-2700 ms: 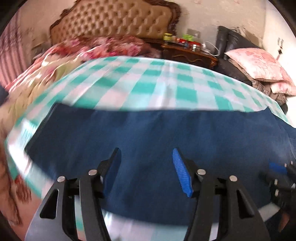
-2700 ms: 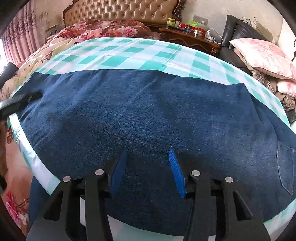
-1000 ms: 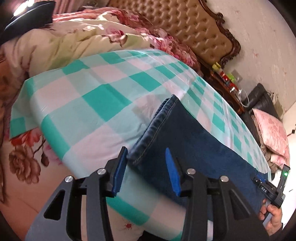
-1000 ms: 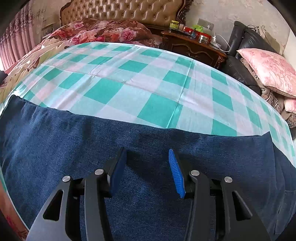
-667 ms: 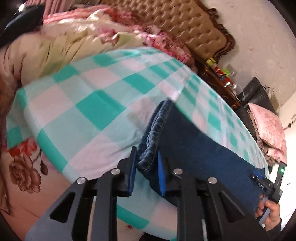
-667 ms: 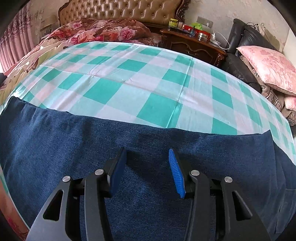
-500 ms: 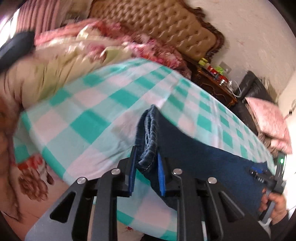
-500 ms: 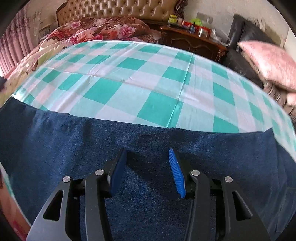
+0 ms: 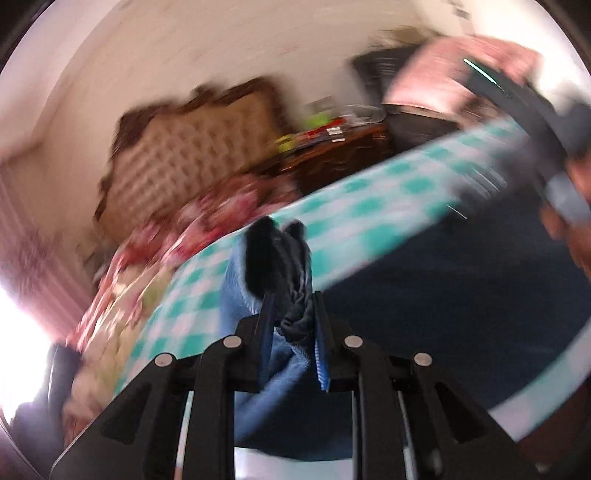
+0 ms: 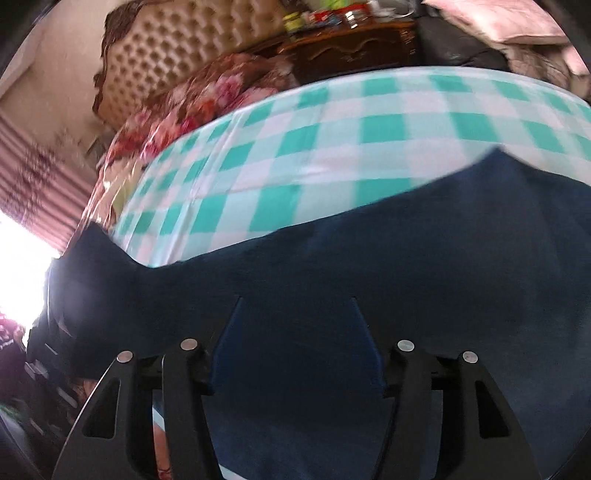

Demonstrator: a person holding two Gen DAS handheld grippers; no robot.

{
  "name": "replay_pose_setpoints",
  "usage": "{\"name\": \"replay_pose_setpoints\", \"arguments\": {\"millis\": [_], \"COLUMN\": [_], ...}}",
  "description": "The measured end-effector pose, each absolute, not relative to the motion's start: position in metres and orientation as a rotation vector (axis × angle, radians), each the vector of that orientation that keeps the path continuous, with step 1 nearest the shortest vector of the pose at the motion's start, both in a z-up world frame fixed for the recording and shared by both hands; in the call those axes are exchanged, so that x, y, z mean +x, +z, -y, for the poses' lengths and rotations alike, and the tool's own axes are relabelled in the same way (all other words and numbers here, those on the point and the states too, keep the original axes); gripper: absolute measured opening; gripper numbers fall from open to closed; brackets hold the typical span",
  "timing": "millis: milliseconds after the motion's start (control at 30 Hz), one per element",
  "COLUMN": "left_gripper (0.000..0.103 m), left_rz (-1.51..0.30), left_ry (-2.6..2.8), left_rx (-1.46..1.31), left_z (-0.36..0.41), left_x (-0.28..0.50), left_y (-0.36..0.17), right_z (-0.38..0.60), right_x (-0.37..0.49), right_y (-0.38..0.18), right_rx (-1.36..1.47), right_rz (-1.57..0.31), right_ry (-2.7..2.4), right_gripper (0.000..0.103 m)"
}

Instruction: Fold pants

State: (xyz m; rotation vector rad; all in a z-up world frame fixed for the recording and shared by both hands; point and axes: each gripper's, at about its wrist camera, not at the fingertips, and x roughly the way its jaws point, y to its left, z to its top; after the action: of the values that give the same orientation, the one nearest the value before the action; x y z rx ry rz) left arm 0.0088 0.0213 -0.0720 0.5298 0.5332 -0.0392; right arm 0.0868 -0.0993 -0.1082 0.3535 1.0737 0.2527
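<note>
The dark blue jeans (image 10: pixel 369 266) lie across a bed covered by a green-and-white checked sheet (image 10: pixel 332 147). My left gripper (image 9: pixel 293 317) is shut on the hem end of the jeans (image 9: pixel 291 266) and holds it lifted above the bed; the paler inside of the denim hangs beside it. The rest of the jeans (image 9: pixel 443 280) stretches away to the right. My right gripper (image 10: pixel 295 317) is open, low over the middle of the jeans, with nothing between its fingers. It also shows, blurred, at the upper right of the left wrist view (image 9: pixel 517 107).
A tufted headboard (image 10: pixel 177 48) and a floral quilt (image 10: pixel 207 96) lie at the head of the bed. A dark wooden nightstand (image 10: pixel 351 40) with small items stands behind it. Pink pillows (image 10: pixel 498 18) on a dark seat are at the right. Curtains (image 10: pixel 37 177) hang left.
My left gripper closed on the jeans' hem end and lifted it, swinging it toward the right. The views tilted and blurred with the motion. My right gripper stayed open over the denim.
</note>
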Motion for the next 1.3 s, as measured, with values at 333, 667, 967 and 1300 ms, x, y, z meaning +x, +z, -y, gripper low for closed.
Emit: {"name": "replay_pose_setpoints", "arguments": {"millis": [333, 667, 967, 1300], "left_gripper": [0.055, 0.052, 0.053, 0.04], "left_rz": [-0.484, -0.586, -0.599, -0.637], "left_ry": [-0.113, -0.255, -0.298, -0.425], "left_rx": [0.72, 0.756, 0.882, 0.899], "left_z": [0.054, 0.031, 0.019, 0.016], "left_x": [-0.037, -0.023, -0.022, 0.01], "left_y": [-0.149, -0.15, -0.158, -0.155], "right_z": [0.159, 0.135, 0.131, 0.124], "right_x": [0.056, 0.05, 0.046, 0.046], "right_y": [-0.114, -0.128, -0.134, -0.135], "right_rx": [0.403, 0.433, 0.428, 0.473], "right_rz": [-1.072, -1.128, -1.154, -1.178], "right_ry": [0.199, 0.297, 0.3, 0.354], "right_gripper": [0.061, 0.061, 0.064, 0.064]}}
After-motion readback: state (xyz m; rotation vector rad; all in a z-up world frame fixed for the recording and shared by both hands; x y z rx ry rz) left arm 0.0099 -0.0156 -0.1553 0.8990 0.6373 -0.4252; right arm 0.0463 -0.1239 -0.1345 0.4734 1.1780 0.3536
